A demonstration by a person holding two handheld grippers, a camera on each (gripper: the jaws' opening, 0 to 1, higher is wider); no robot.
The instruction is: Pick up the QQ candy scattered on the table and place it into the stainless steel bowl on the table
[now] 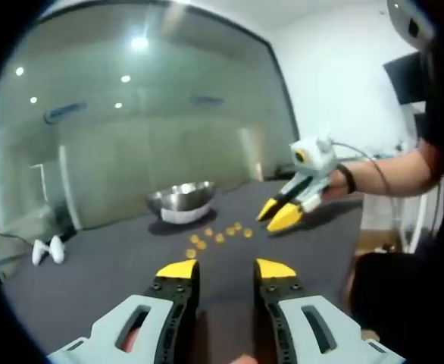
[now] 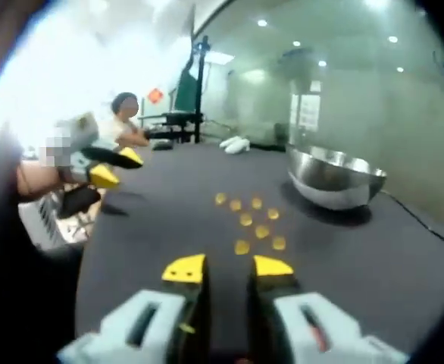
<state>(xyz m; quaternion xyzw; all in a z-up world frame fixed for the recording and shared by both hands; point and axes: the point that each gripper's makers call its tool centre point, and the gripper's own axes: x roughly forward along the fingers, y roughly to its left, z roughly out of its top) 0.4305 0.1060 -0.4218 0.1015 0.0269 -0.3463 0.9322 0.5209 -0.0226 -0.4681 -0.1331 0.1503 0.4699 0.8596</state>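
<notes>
Up close in the left gripper view, the left gripper (image 1: 226,268) hangs over the dark table (image 1: 85,296) with its yellow-tipped jaws apart and nothing between them. Just past the tips lies a small cluster of yellow candies (image 1: 218,236), loose on the tabletop. Beyond the candies stands the steel bowl (image 1: 182,201), upright, its rim clear of the sweets. To the right of the cluster the right gripper (image 1: 276,215) hovers above the table, held by a person's hand (image 1: 333,183); its jaws look slightly apart and empty. Two white objects (image 1: 48,249) sit at the far left edge of the table, before a glass wall (image 1: 131,129).

Likewise in the right gripper view, the right gripper (image 2: 227,267) has its jaws apart, holding nothing, above the table (image 2: 373,265). The candies (image 2: 254,222) lie scattered just ahead of the tips, none touching them. The bowl (image 2: 334,177) sits further off to the right, near the candies but apart from them. At the left the left gripper (image 2: 113,167) shows above the table edge, blurred, jaws apart. A seated person (image 2: 123,121) is visible in the background.
</notes>
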